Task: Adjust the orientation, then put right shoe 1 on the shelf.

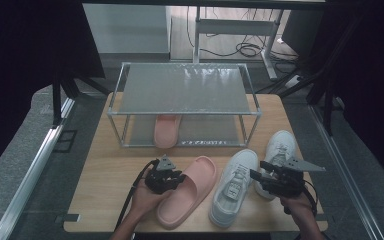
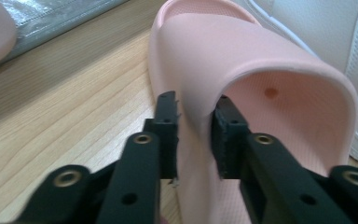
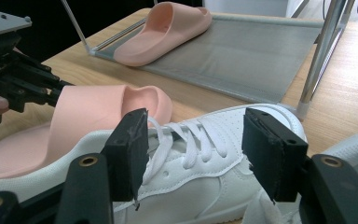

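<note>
The left gripper (image 1: 172,176) pinches the near edge of the strap of the pink slipper (image 1: 187,192), one pad outside and one inside the band, and this slipper lies on the wooden table (image 1: 102,187) just in front of the metal shoe rack (image 1: 182,102). The right gripper (image 1: 260,176) is spread — its jaws stand open over the laces of a white sneaker (image 1: 232,187), which lies just beside the slipper in front of the rack, with a second white sneaker (image 1: 279,150) alongside. A matching pink slipper (image 1: 166,131) rests on the rack's lower shelf.

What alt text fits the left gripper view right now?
The left gripper has its two black jaws around the side wall of the pink slipper's strap, one outside, one inside. The slipper lies on the wooden table, a white sneaker beside it.
</note>
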A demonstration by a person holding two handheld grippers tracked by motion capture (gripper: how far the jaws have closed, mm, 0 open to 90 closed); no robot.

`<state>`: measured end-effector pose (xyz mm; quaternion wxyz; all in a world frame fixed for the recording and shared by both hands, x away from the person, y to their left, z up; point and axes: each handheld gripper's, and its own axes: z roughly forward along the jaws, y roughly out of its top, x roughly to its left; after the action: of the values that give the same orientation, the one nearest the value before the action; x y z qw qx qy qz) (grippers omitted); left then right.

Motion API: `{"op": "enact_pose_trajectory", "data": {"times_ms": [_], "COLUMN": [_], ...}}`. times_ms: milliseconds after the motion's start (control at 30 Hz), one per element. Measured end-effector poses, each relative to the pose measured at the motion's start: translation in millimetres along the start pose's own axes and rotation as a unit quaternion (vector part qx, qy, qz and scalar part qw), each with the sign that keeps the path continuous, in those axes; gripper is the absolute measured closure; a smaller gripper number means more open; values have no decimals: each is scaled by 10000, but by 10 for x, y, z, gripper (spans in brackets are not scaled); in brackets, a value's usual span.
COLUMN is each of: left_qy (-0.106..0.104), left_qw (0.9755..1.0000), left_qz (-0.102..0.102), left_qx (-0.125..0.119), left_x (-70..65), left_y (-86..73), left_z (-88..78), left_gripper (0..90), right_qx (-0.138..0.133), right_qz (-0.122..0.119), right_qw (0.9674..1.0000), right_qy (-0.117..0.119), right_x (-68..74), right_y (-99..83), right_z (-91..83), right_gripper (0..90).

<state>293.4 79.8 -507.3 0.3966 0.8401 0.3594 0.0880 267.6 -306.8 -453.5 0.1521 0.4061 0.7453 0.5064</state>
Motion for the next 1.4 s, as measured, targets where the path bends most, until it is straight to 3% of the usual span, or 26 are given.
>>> {"op": "enact_pose_trajectory", "data": {"times_ms": [133, 267, 1133, 1400], "left_qy": [149, 266, 369, 455], "left_qw": [9999, 9996, 9991, 9981], "left_qz": [-3, 8, -156, -299], "left_qx": [19, 57, -147, -284], "left_x": [-12, -49, -14, 25], "left_y": [27, 58, 125, 263], "left_z": [11, 23, -121, -123], "left_gripper": [839, 850, 849, 848], "right_qx": [6, 9, -1, 2], "right_qz": [2, 0, 0, -35], "right_qw": [10000, 10000, 10000, 10000], "right_qy": [-3, 3, 29, 72], "right_x": [-4, -2, -4, 6], "right_y": [-3, -4, 13, 19], "right_z": [5, 7, 24, 44], "right_gripper": [413, 413, 413, 413]}}
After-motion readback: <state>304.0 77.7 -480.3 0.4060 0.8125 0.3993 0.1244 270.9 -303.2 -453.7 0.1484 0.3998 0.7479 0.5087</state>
